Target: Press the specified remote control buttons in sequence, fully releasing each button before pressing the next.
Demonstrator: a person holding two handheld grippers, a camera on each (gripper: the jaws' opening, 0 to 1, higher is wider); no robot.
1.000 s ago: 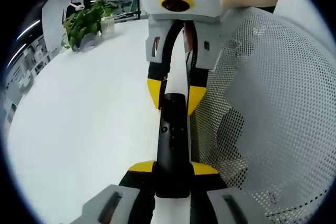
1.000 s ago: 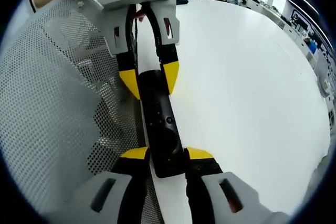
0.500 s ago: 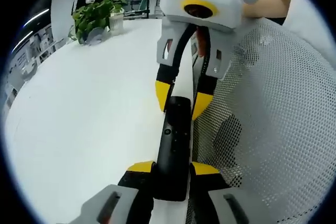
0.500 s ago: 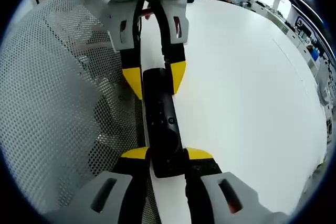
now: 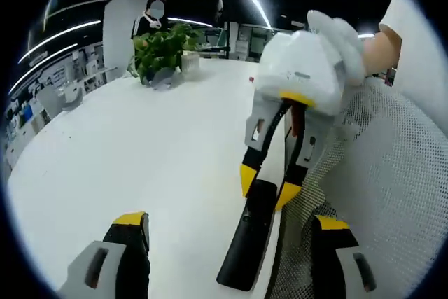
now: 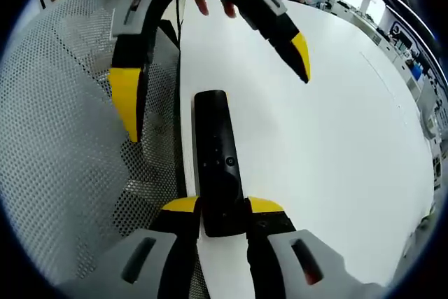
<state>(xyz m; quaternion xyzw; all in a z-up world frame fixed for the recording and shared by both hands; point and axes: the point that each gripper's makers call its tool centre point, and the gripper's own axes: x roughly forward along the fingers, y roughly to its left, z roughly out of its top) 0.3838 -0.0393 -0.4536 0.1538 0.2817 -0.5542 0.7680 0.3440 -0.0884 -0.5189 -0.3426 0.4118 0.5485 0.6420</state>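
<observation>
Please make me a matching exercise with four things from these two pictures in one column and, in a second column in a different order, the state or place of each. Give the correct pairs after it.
Column 1
1. left gripper
2. right gripper
3. remote control
4. potted plant

Column 2
A. stands at the far side of the white table
B. jaws spread wide apart, holding nothing
C. black, long, one end held and the other end free
D. jaws shut on the near end of the black object

Pairs: 1-B, 2-D, 3-C, 4-A
</observation>
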